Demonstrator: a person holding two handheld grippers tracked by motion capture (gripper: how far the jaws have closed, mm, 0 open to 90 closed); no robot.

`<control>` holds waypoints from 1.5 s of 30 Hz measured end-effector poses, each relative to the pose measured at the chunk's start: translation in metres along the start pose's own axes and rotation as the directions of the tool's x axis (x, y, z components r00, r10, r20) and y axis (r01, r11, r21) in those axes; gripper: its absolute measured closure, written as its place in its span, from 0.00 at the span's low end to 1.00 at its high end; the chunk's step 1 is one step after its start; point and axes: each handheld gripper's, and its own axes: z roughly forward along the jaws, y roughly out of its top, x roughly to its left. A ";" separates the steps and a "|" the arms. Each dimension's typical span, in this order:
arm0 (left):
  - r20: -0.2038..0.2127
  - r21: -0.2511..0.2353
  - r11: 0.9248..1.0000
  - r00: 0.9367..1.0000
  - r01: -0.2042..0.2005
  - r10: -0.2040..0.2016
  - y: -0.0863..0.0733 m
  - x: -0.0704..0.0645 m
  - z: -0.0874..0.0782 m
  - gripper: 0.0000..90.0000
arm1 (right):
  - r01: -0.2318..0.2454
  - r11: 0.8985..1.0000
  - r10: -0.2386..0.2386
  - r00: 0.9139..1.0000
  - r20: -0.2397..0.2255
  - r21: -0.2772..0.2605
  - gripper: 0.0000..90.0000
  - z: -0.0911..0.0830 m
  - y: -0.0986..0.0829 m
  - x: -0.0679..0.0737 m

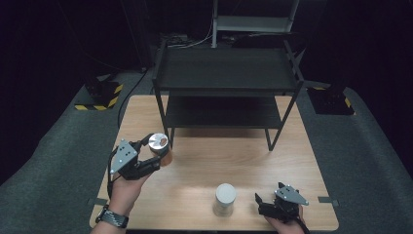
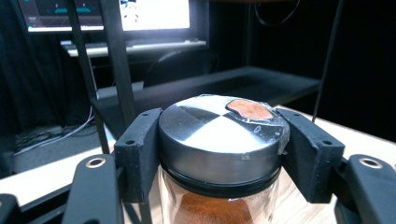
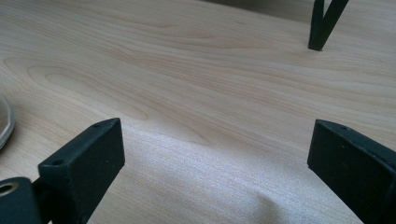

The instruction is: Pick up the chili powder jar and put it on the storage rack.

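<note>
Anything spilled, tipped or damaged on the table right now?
Nothing spilled or tipped. The one oddity: the jar in the left gripper has a crinkled clear tape patch over an orange spot on its lid. The second jar stands upright.

High view: dim room, black surround; wooden table (image 1: pixel 234 161) lit from above, soft glare patch mid-table, pic low-res & a bit soft. Left gripper view: metal lid (image 2: pixel 219 133) sharp w/ bright sheen, monitor (image 2: pixel 154 13) behind blown out, bkgd dark & blurred. Right gripper view: bright, even light, broad soft shadow on the wood near the bottom, near parts slightly out of focus.
</note>
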 end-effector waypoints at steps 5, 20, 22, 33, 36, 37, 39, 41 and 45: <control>-0.001 -0.022 1.000 1.000 0.002 -0.002 0.016 -0.004 -0.001 0.38 | 0.000 1.000 0.000 1.000 0.000 0.001 0.04 0.000 0.000 0.000; 0.023 -0.101 0.995 1.000 -0.007 0.010 0.065 -0.008 0.012 0.38 | -0.002 1.000 0.002 1.000 -0.005 0.000 0.04 0.000 0.000 -0.001; 0.026 -0.104 0.994 1.000 -0.011 0.014 0.069 -0.009 0.014 0.38 | -0.003 1.000 0.003 1.000 -0.005 0.000 0.04 0.000 0.000 -0.001; 0.035 -0.141 0.990 0.999 0.002 0.003 0.110 -0.007 0.040 0.38 | -0.003 1.000 0.003 1.000 -0.008 -0.004 0.04 0.000 -0.001 -0.002; 0.026 -0.147 0.989 1.000 -0.012 0.016 0.123 -0.009 0.049 0.38 | -0.003 1.000 0.003 1.000 -0.010 -0.003 0.04 0.000 -0.001 -0.002; 0.026 -0.151 0.989 1.000 -0.010 0.014 0.126 -0.009 0.052 0.38 | -0.003 1.000 0.003 1.000 -0.011 -0.003 0.04 0.000 -0.001 -0.002; 0.026 -0.162 0.987 1.000 -0.004 0.009 0.132 -0.008 0.057 0.38 | -0.002 1.000 0.002 1.000 -0.011 -0.004 0.04 0.000 -0.001 -0.003; 0.026 -0.167 0.986 1.000 -0.002 0.006 0.135 -0.008 0.060 0.38 | -0.003 1.000 0.003 1.000 -0.012 -0.004 0.04 0.000 -0.001 -0.003; 0.016 -0.171 0.985 1.000 0.002 0.001 0.145 -0.009 0.071 0.38 | -0.004 1.000 0.004 1.000 -0.014 -0.005 0.04 -0.001 -0.001 -0.003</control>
